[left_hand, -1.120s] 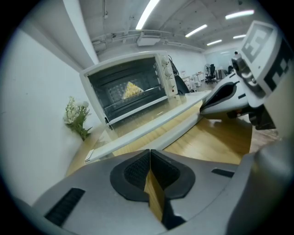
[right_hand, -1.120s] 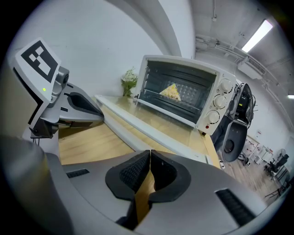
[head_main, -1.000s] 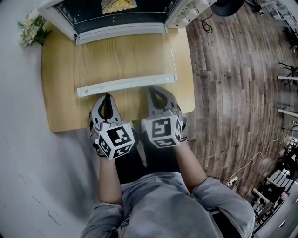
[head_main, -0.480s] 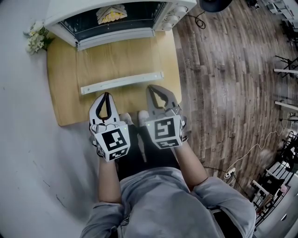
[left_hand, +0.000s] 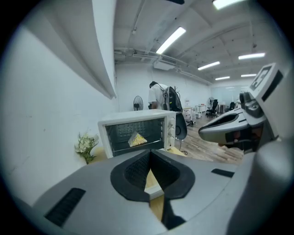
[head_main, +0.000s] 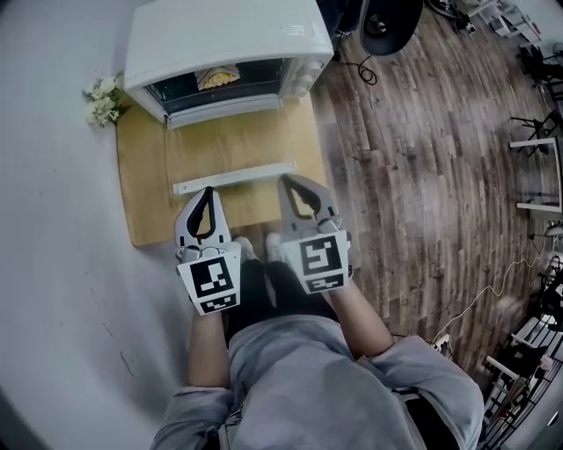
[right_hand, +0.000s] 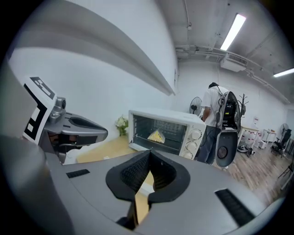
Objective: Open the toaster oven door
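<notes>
The white toaster oven (head_main: 229,44) stands at the back of the wooden table (head_main: 141,198). Its glass door (head_main: 230,145) hangs down flat over the tabletop, white handle bar (head_main: 233,177) toward me. A yellow piece of food (head_main: 217,77) lies on the rack inside. My left gripper (head_main: 208,190) is shut and empty, its tip just short of the handle. My right gripper (head_main: 286,180) is shut and empty too, with its tip by the handle's right end. The oven (left_hand: 138,133) shows beyond the left gripper (left_hand: 150,151), and the oven (right_hand: 165,131) beyond the right gripper (right_hand: 149,151).
White flowers (head_main: 104,98) lie at the table's back left corner against the wall. A black office chair (head_main: 387,22) stands on the wood floor right of the oven. A person (right_hand: 216,114) stands behind that chair.
The head view has drawn back, so the oven and table look smaller and farther off. Both grippers stay shut near the door handle, side by side.
</notes>
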### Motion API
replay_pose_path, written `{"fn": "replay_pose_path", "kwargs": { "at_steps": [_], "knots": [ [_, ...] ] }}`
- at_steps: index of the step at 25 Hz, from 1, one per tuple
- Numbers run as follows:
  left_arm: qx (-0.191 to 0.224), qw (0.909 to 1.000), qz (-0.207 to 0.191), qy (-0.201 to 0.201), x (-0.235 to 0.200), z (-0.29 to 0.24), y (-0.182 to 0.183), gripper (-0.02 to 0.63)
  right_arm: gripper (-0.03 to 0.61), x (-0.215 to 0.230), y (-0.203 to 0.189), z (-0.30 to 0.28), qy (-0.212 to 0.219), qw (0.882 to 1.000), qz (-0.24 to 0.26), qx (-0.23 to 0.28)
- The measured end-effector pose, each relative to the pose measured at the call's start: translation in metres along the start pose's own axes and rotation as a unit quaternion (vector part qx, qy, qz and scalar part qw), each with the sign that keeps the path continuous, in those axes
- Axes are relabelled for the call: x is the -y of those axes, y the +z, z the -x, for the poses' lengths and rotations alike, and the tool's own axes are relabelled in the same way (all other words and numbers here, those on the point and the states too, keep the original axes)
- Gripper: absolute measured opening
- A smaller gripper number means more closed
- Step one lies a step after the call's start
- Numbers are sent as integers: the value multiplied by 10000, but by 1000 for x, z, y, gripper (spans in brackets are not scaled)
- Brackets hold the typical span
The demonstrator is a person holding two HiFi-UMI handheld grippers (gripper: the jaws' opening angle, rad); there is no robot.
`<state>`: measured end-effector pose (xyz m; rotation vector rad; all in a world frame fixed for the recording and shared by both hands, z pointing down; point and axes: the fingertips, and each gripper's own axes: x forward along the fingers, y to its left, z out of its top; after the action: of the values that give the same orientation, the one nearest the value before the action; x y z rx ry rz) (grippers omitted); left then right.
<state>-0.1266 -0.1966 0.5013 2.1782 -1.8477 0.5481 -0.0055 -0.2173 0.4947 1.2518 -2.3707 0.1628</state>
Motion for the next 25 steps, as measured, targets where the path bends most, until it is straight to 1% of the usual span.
{"fn": "replay_pose_path", "kwargs": {
  "at_steps": [4,8,11,16,19,23,25],
  "knots": [
    [295,9986,407,-174,-1,9,28,3,-2,5,29,15,-75,9989,-306,358],
    [567,9968,544,-173,-3,26,59,3,0,16,56,33,-216,9971,-455,574],
    [716,9950,664,-214,-5,37,79,3,-1,22,74,42,-219,9957,-571,698],
    [965,9914,867,-162,-15,49,106,3,0,32,103,53,-247,9929,-600,994],
    [1074,9905,844,-149,-20,51,118,3,-1,37,114,56,-260,9910,-666,1136],
    [1207,9897,752,-159,-23,52,132,3,-2,39,117,53,-183,9879,-926,1231],
    [1251,9893,745,-134,-28,52,136,3,-2,39,119,49,-173,9875,-945,1254]
  ]
}}
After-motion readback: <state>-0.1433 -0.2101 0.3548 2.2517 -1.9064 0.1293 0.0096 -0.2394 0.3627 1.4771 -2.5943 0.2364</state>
